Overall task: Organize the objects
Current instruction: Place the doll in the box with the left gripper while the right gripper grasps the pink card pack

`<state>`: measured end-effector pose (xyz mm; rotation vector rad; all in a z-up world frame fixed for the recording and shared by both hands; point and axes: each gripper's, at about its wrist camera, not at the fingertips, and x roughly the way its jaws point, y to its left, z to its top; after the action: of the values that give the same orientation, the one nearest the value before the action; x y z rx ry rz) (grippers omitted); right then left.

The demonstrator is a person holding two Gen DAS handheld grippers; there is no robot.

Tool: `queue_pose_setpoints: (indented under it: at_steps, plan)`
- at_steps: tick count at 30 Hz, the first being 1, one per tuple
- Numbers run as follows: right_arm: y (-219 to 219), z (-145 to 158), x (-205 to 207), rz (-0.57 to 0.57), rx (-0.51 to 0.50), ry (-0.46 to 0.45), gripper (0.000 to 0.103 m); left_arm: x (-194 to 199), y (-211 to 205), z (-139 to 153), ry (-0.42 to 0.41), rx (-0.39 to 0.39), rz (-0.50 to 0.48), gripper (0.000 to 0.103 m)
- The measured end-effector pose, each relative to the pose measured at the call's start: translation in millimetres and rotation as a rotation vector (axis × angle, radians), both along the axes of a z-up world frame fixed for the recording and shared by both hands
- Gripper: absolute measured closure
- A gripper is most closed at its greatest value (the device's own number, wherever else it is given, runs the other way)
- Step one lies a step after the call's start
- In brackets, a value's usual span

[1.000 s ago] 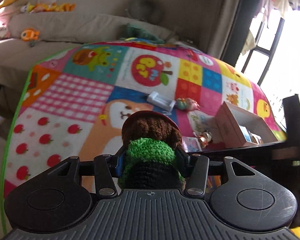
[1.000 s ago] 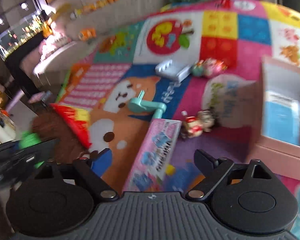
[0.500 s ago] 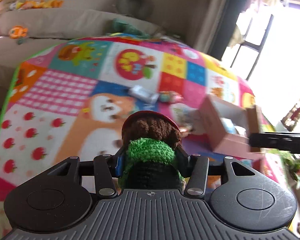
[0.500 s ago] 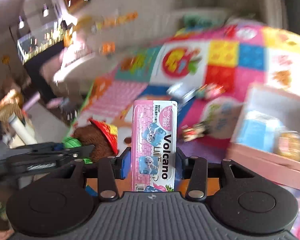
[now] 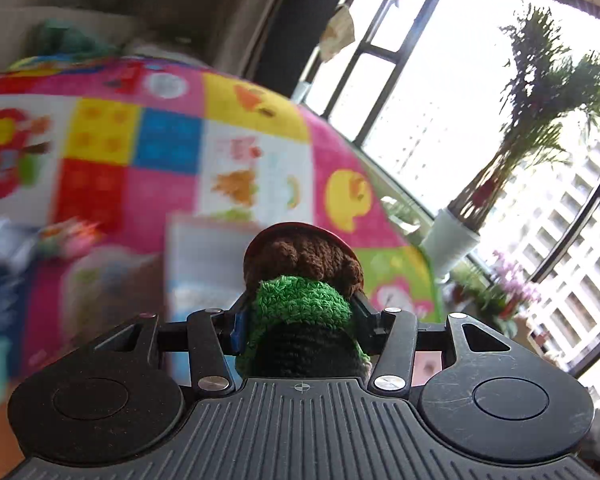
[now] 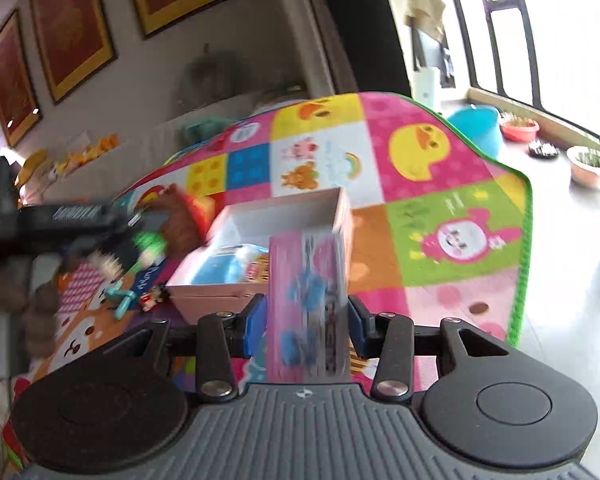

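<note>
Left gripper [image 5: 300, 320] is clamped on a crocheted doll [image 5: 300, 276]: green and black yarn sits between the fingers, brown head with a red rim sticks out past the tips toward 12 o'clock. In the right wrist view the same doll [image 6: 172, 224] and the left gripper [image 6: 140, 236] show at 9 o'clock, blurred, held above the mat and just beside the box's left wall. Right gripper [image 6: 306, 320] is clamped on a pink packet [image 6: 308, 304], standing upright between the fingers, printed face to the camera, text too blurred to read. Packet's top edge overlaps the near right corner of an open pink box [image 6: 340, 216] at 12 o'clock; can't tell if they touch. Box holds a blue-and-white item [image 6: 228, 264] and something striped beside it. Box sits on a bright patchwork play mat [image 6: 440, 200]. At 9 to 10 o'clock of the right gripper, on the mat near the box's left corner: a teal plastic piece [image 6: 120, 300] and a small red toy [image 6: 152, 300]. Left wrist view has the box [image 5: 204, 260] blurred at 10 o'clock, the mat [image 5: 260, 120] behind it, and a potted plant [image 5: 540, 120] by the window at 2 o'clock.
</note>
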<state>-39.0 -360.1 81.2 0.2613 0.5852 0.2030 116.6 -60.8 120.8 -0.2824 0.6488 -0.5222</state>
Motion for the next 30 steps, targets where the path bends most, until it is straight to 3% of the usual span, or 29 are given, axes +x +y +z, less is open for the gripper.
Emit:
queue_pose_setpoints:
  at_steps: [3, 5, 8, 9, 12, 14, 17, 18, 19, 20, 24, 28, 29, 30]
  plan:
    - [-9, -8, 6, -0.001, 0.025, 0.001, 0.069, 34, -29, -12, -0.068, -0.025, 0.021, 0.045]
    - [-8, -13, 15, 0.006, 0.03, 0.011, 0.071, 57, -45, -29, -0.089, 0.026, 0.056, 0.042]
    - [-7, -18, 18, -0.004, -0.008, 0.013, 0.07, 87, -59, -61, 0.066, 0.161, 0.102, 0.046]
    - [-7, -20, 15, -0.008, -0.036, 0.004, 0.068, 90, -58, -67, 0.099, 0.172, 0.101, 0.042]
    - [-11, -27, 11, 0.006, -0.101, 0.032, 0.035, 86, -51, -63, 0.1, 0.179, 0.086, 0.046]
    - [-11, -38, 14, 0.018, -0.123, 0.078, 0.034, 77, -41, -51, 0.063, 0.185, 0.106, 0.047]
    - [-9, -59, 23, 0.026, -0.135, 0.171, 0.034, 59, -17, -30, 0.007, 0.123, 0.131, 0.047]
    - [-8, -65, 27, 0.02, -0.139, 0.201, 0.039, 50, -9, -25, -0.006, 0.098, 0.129, 0.047]
    - [-7, -70, 29, 0.016, -0.145, 0.223, 0.057, 39, -1, -21, -0.017, 0.078, 0.127, 0.047]
    - [-7, -72, 30, 0.023, -0.142, 0.239, 0.06, 26, 8, -17, -0.028, 0.065, 0.12, 0.047]
    - [-2, -60, 29, 0.018, -0.149, 0.234, 0.06, -33, 40, -11, -0.092, 0.083, 0.087, 0.047]
    - [-1, -21, 36, 0.033, -0.018, 0.159, 0.063, -89, 78, -19, -0.118, 0.121, 0.083, 0.047]
    - [3, -9, 41, 0.026, -0.008, 0.131, 0.068, -97, 86, -24, -0.107, 0.123, 0.091, 0.047]
    - [8, 2, 47, 0.022, -0.004, 0.105, 0.09, -103, 93, -30, -0.091, 0.121, 0.093, 0.047]
